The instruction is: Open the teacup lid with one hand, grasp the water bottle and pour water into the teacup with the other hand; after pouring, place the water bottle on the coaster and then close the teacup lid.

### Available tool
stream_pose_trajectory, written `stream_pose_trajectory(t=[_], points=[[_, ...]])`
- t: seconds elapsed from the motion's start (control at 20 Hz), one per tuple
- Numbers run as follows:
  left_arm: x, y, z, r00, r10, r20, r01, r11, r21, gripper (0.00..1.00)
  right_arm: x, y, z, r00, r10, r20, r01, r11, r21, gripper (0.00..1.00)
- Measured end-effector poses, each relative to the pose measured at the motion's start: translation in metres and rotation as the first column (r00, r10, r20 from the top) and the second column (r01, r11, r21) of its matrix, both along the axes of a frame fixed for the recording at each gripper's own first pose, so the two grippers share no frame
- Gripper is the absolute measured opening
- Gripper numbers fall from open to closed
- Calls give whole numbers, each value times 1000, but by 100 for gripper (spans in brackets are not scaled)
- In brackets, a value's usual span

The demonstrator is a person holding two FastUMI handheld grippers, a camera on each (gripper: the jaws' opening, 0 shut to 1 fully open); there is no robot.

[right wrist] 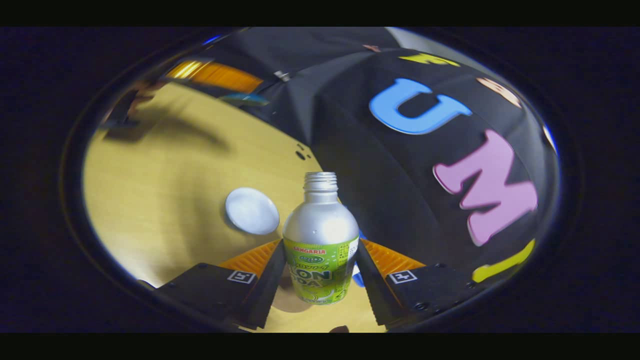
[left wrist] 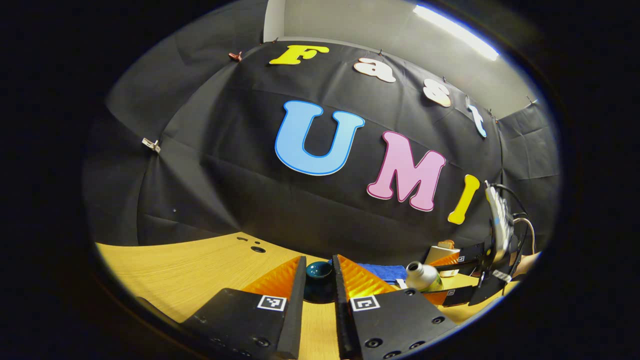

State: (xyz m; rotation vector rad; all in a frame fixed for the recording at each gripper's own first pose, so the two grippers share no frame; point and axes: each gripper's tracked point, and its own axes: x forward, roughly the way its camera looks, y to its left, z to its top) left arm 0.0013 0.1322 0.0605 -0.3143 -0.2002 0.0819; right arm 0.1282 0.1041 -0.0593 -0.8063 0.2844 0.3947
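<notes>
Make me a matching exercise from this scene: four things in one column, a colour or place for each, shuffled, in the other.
1. water bottle
2. teacup lid
3. coaster
4. cloth

A. white, lying alone on the table
B. blue, behind the teacup lid
C. uncapped, between the right gripper fingers
D. dark teal, between the left gripper fingers

Pairs: 1-C, 2-D, 3-A, 4-B
</notes>
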Motion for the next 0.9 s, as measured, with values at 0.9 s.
stream_pose_trajectory(t=[0.9], points=[[9, -17, -11, 999, -7, -39, 8, 999, 32, 32, 19, -70, -15, 986, -125, -107, 164, 744, 648, 80]])
